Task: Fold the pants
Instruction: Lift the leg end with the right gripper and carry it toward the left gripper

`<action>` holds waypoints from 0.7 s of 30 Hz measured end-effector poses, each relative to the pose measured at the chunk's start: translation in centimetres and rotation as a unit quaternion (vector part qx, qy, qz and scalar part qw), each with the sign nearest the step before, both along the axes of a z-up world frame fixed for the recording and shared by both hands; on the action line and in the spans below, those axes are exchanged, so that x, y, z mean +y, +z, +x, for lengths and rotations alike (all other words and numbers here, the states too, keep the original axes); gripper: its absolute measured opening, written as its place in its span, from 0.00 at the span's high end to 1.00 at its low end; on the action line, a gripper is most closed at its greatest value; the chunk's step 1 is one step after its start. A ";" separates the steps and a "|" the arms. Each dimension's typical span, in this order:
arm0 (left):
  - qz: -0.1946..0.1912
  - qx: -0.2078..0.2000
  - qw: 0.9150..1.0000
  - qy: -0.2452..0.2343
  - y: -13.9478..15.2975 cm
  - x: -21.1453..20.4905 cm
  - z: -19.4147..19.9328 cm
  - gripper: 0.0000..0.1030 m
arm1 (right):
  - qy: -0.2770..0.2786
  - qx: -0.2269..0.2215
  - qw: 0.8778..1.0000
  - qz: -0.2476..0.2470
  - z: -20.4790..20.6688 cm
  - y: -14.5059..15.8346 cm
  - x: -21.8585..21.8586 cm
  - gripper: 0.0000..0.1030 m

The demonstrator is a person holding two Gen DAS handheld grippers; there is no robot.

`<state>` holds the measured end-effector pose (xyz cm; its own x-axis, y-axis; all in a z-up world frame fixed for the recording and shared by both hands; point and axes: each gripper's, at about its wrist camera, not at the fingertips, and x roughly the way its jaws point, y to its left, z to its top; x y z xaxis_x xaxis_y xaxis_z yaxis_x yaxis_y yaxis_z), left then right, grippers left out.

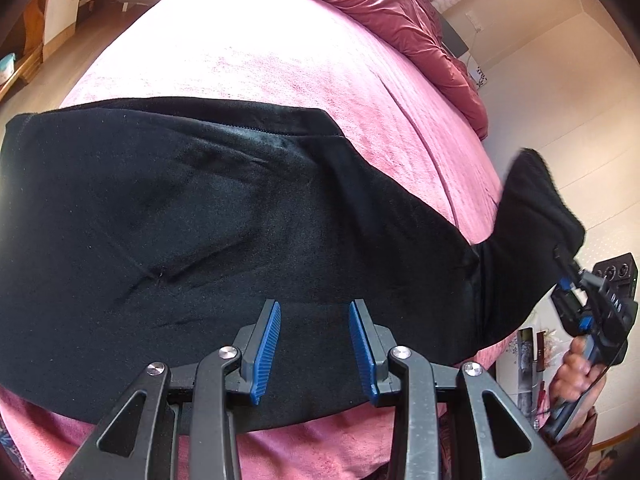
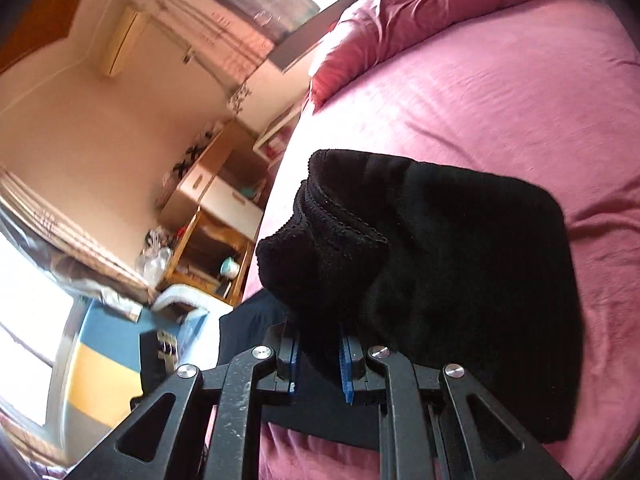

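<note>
Black pants point(image 1: 208, 216) lie spread across a pink bed sheet point(image 1: 280, 64). My left gripper point(image 1: 315, 310) is open just above the pants' near part, with the blue pads apart and nothing between them. In the right wrist view my right gripper point(image 2: 319, 338) is shut on the ribbed cuff end of a pants leg point(image 2: 328, 240) and holds it lifted off the bed, with the rest of the pants point(image 2: 480, 280) below it. The right gripper also shows at the right edge of the left wrist view point(image 1: 568, 280), holding the raised leg end point(image 1: 532, 208).
A red duvet point(image 1: 392, 12) is bunched at the bed's far end. Wooden shelves and a drawer unit point(image 2: 216, 208) stand beside the bed, with a wall air conditioner point(image 2: 120, 40) above. The bed's edge lies close to the right gripper.
</note>
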<state>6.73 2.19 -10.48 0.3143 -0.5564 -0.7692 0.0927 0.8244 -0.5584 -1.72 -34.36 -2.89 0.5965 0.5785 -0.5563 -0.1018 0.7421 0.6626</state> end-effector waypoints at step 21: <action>-0.106 0.068 0.992 -0.014 -2.3 -0.8 1.8 0.54 | 0.150 0.063 0.980 -0.116 0.1 -7.8 11.7 0.44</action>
<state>8.54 1.41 -12.78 0.1982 -0.7166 -0.6688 0.0250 0.6858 -0.7274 -1.60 -22.67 -10.72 0.3378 0.5659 -0.7521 -0.2665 0.8239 0.5002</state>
